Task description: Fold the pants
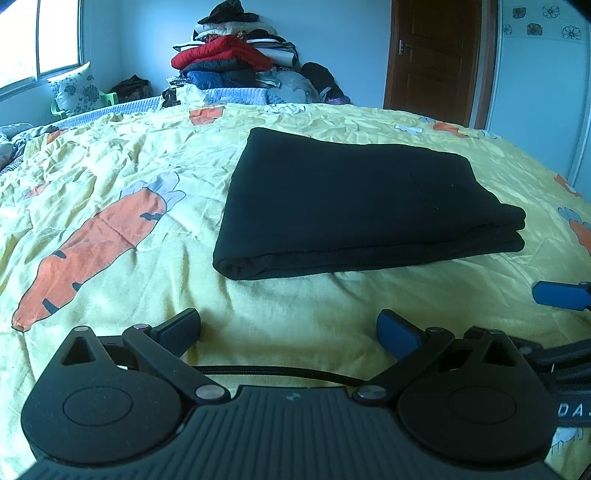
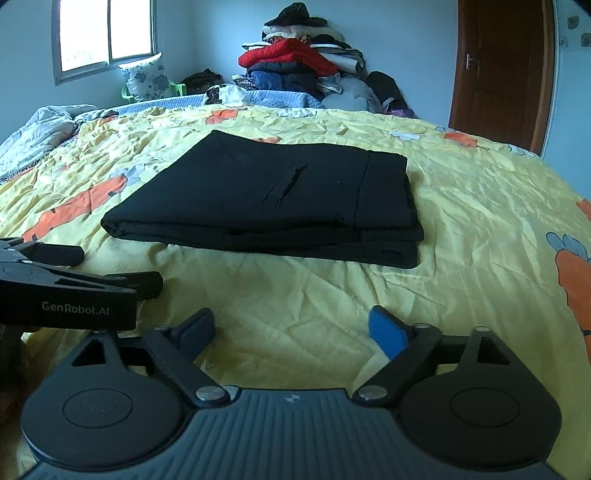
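Observation:
Black pants (image 1: pixel 351 206) lie folded into a thick rectangle on the yellow carrot-print bedspread (image 1: pixel 110 177); the right wrist view shows the same pants (image 2: pixel 266 199) with a pocket slit on top. My left gripper (image 1: pixel 288 328) stands open over bare bedspread, a little short of the pants' near edge, nothing between its fingers. My right gripper (image 2: pixel 291 328) is open too, empty, likewise short of the pants. In the right wrist view the left gripper (image 2: pixel 114 269) shows at the left; a blue pad (image 1: pixel 561 295) of the right gripper shows at the left wrist view's right edge.
A tall pile of clothes (image 1: pixel 236 55) sits beyond the bed's far side. A brown door (image 1: pixel 432 59) is at the back right, a window (image 2: pixel 107 33) at the back left. A crumpled white quilt (image 2: pixel 40 125) lies on the bed's left side.

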`<action>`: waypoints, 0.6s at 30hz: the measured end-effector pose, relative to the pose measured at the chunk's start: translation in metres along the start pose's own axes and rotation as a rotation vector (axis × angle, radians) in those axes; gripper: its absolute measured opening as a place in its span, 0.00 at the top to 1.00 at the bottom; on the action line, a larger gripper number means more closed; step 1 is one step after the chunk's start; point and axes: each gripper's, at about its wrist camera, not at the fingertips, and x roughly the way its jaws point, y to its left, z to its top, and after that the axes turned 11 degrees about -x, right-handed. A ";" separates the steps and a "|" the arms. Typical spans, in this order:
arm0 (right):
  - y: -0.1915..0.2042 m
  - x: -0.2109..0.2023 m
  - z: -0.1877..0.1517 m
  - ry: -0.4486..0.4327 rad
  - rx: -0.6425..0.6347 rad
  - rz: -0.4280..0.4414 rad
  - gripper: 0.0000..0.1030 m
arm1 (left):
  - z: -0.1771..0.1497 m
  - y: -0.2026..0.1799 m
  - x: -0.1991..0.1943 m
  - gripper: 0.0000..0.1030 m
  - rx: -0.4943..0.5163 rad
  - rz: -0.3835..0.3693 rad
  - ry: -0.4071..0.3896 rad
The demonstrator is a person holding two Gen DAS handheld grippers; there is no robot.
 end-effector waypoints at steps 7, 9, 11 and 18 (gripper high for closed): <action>0.001 0.002 0.000 0.017 0.001 -0.015 0.00 | 0.000 0.000 0.000 0.00 0.000 0.000 0.000; 0.002 0.001 -0.001 0.020 0.005 -0.023 0.00 | 0.000 0.000 0.000 0.00 0.000 0.000 0.000; 0.002 0.000 -0.001 0.023 0.013 -0.036 0.00 | 0.000 0.000 0.000 0.00 0.000 0.000 0.000; -0.005 -0.003 -0.006 0.020 0.064 -0.071 0.00 | 0.000 0.000 0.000 0.00 0.000 0.000 0.000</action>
